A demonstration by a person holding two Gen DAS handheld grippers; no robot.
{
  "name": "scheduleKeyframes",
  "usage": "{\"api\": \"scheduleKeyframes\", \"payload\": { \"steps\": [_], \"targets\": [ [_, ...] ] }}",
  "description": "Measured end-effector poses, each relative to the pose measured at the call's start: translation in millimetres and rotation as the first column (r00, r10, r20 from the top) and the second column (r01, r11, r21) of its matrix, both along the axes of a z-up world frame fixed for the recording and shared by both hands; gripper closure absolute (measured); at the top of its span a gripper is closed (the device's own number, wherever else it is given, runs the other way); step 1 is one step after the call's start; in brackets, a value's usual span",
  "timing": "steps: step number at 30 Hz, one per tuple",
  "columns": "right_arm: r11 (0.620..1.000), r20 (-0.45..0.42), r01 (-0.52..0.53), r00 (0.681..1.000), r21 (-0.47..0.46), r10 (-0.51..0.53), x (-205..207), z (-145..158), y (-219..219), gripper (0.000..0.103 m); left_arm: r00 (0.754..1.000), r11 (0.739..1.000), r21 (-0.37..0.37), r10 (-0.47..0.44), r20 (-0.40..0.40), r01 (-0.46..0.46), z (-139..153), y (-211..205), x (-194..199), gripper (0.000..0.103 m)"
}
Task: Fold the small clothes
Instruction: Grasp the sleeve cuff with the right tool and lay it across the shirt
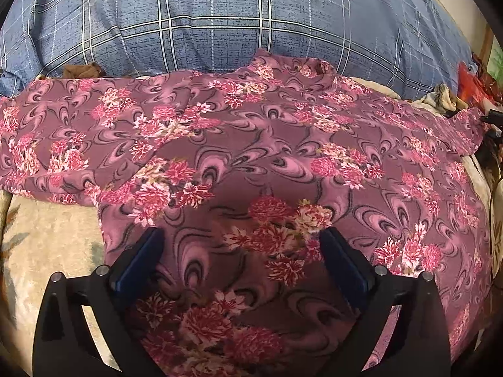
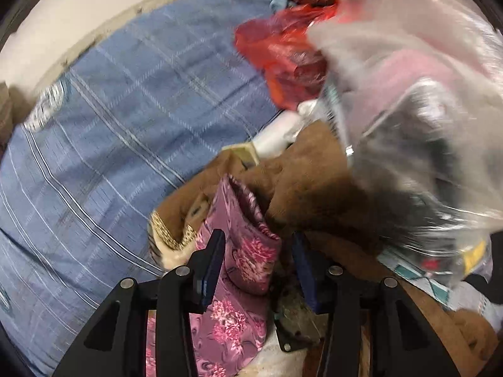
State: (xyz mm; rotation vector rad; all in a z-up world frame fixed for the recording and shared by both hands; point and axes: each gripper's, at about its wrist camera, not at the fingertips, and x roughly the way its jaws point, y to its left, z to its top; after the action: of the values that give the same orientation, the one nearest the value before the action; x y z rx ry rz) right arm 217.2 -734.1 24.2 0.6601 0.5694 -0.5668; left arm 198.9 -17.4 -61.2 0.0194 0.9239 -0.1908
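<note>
1. The flowery purple top (image 1: 251,144) lies spread out flat on the cream blanket (image 1: 53,238), in front of the blue checked pillow (image 1: 220,15).
2. The left gripper (image 1: 242,238) hangs over the top's near part. Its fingers are spread wide and hold nothing.
3. The right gripper (image 2: 257,245) is at one sleeve (image 2: 242,245). Its fingers are apart, with the sleeve between them, not pinched yet.
4. I think the folding is just starting. Next, the right fingers need to close on the sleeve and bring it in over the middle.
</note>
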Motion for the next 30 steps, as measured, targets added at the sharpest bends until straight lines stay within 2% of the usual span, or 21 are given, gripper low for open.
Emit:
{"api": "scheduleKeyframes", "payload": {
  "steps": [3, 7, 10, 14, 17, 19, 25, 30],
  "targets": [
    [1.000, 0.012, 0.003, 1.000, 0.008, -0.003, 1, -3, -2, 0.097, 1.000, 1.000, -0.002, 0.000, 0.000, 0.000, 0, 0, 0, 0.002],
    [0.999, 0.053, -0.008, 0.999, -0.043, 0.010, -13, 8, 9, 0.097, 1.000, 1.000, -0.006, -0.002, 0.003, 0.002, -1, 0, 0, 0.001],
    [0.996, 0.104, -0.053, 0.993, -0.077, 0.061, -23, 23, 27, 0.097, 1.000, 1.000, -0.011, -0.004, 0.002, 0.004, -1, 1, 0, 0.001],
    [0.986, 0.106, -0.129, 0.984, -0.107, 0.141, -28, 37, 64, 0.097, 1.000, 1.000, -0.009, -0.016, -0.013, 0.016, 2, 0, 1, 0.001],
    [0.975, 0.103, -0.191, 0.974, -0.111, 0.202, -26, 42, 99, 0.097, 0.998, 0.997, -0.052, -0.059, -0.015, 0.059, 11, 4, 3, 0.001],
    [0.969, 0.108, -0.224, 0.966, -0.106, 0.235, -23, 43, 121, 0.097, 0.998, 0.995, -0.084, -0.060, 0.012, 0.061, 18, 12, 6, 0.001],
    [0.931, 0.112, -0.359, 0.924, -0.071, 0.365, -5, 40, 210, 0.097, 1.000, 0.977, -0.212, -0.022, 0.021, 0.026, 25, 41, 20, 0.001],
    [0.868, 0.098, -0.494, 0.862, -0.061, 0.497, 13, 34, 295, 0.097, 1.000, 0.964, -0.267, 0.003, -0.011, -0.006, 28, 58, 32, 0.001]
  ]
}}
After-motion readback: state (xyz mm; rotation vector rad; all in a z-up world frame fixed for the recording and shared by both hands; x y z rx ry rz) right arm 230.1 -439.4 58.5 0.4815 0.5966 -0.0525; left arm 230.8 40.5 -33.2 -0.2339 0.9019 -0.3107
